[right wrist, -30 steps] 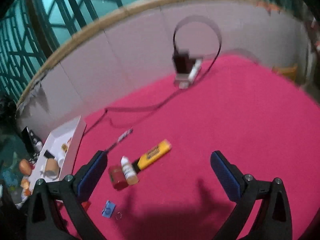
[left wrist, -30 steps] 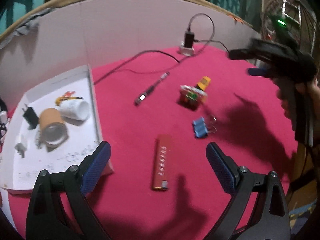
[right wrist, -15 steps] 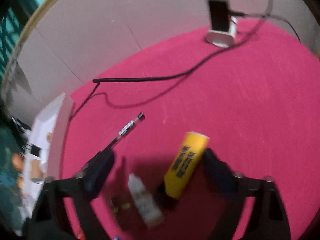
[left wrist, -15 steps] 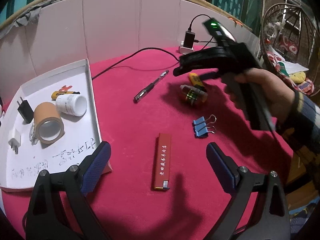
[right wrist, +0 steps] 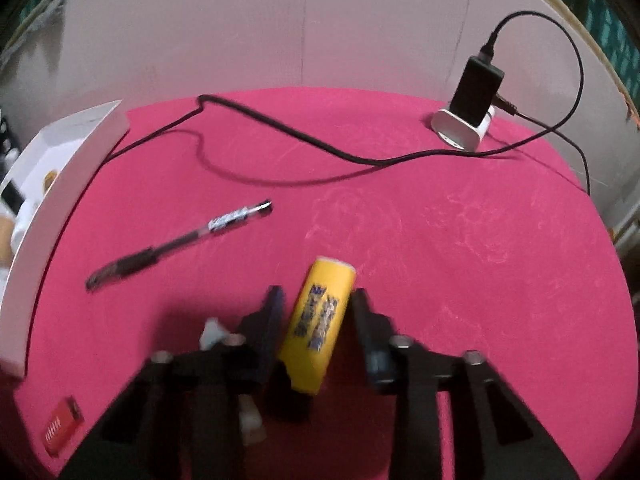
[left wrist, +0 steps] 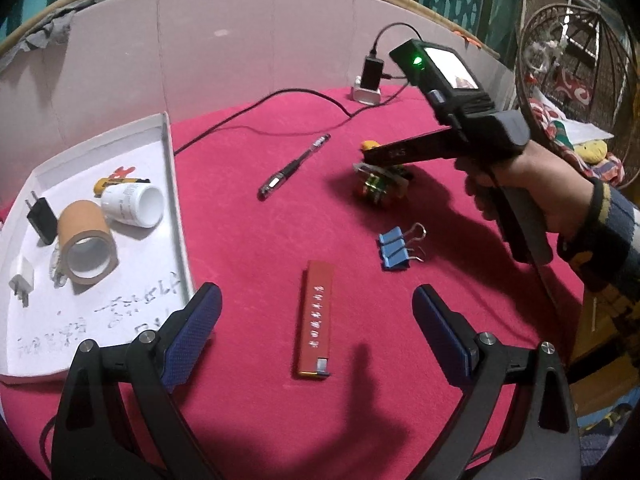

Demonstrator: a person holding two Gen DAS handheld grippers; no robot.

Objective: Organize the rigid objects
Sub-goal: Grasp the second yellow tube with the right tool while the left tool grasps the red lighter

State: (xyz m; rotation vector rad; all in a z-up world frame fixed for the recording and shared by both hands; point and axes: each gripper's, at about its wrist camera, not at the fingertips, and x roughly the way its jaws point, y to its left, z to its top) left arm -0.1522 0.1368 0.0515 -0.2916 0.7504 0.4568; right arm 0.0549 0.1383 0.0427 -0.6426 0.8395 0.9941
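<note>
Under the left wrist camera, the left tool (left wrist: pixel 316 312) hung over the pink counter (left wrist: pixel 248 216) with its blue-padded fingers spread wide and nothing between them. A red lighter (left wrist: pixel 315 336) lay flat on the counter between the two fingers, lengthwise toward the camera. Just beyond it to the right lay a cluster of blue binder clips (left wrist: pixel 396 247). A black pen (left wrist: pixel 294 167) lay diagonally farther back. The white tray (left wrist: pixel 176 200) sat at the left edge and held a tape roll (left wrist: pixel 86 236), a white bottle (left wrist: pixel 134 205), a black plug (left wrist: pixel 42 220), a small white plug (left wrist: pixel 20 285) and a yellow-handled item (left wrist: pixel 114 181). At the far edge a black charger (left wrist: pixel 372 72) stood in a white socket block (left wrist: pixel 366 95), cable trailing across the counter. The right tool (left wrist: pixel 384 152), held in the person's hand (left wrist: pixel 524 192), reached down over a small pile of mixed items (left wrist: pixel 378 182); its fingertips were hidden from this side.

Right wrist camera (blurred): the right tool (right wrist: pixel 316 312) had its fingers drawn in on either side of a yellow tube (right wrist: pixel 320 320), which lay on the counter (right wrist: pixel 460 240) tilted slightly right. Left finger touched or nearly touched the tube; a narrow gap showed at the right finger. Firm pinch: cannot tell. A small white bottle (right wrist: pixel 214 330) sat just left of the left finger. Pen (right wrist: pixel 176 244) lay to the left, tray wall (right wrist: pixel 60 184) beyond it, lighter (right wrist: pixel 62 426) at the lower left corner, charger (right wrist: pixel 478 90) at the far right.
</note>
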